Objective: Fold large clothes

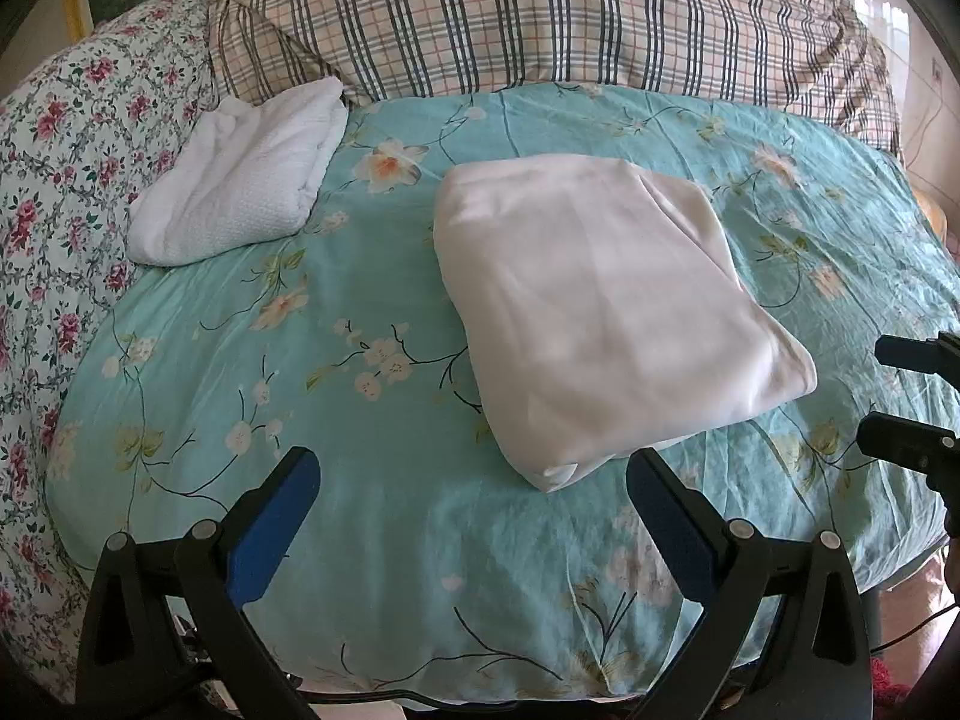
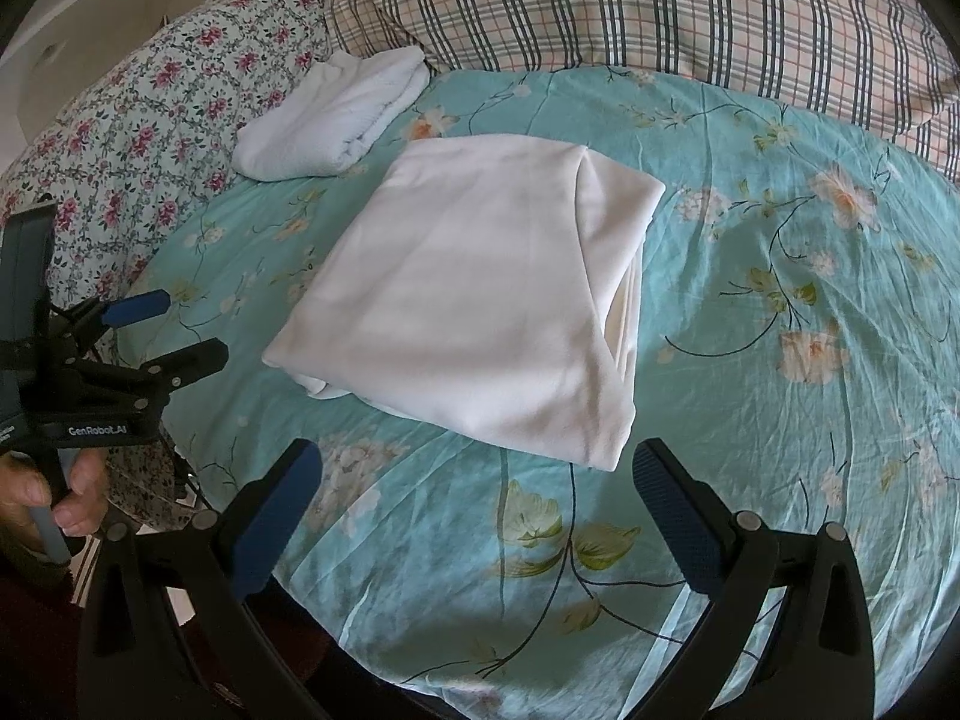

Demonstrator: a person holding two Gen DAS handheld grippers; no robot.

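A white garment (image 1: 600, 312) lies folded into a thick rectangle on the turquoise flowered bedsheet (image 1: 372, 540); it also shows in the right wrist view (image 2: 480, 300). My left gripper (image 1: 474, 474) is open and empty, held just short of the garment's near corner. My right gripper (image 2: 477, 468) is open and empty, held just short of the garment's near edge. The right gripper shows at the right edge of the left wrist view (image 1: 900, 396). The left gripper shows at the left of the right wrist view (image 2: 180, 330).
A second folded white cloth (image 1: 240, 186) lies at the back left against a rose-patterned pillow (image 1: 78, 180). A plaid pillow (image 1: 540, 18) runs along the head of the bed. The bedsheet's near edge (image 2: 540, 702) is just below the grippers.
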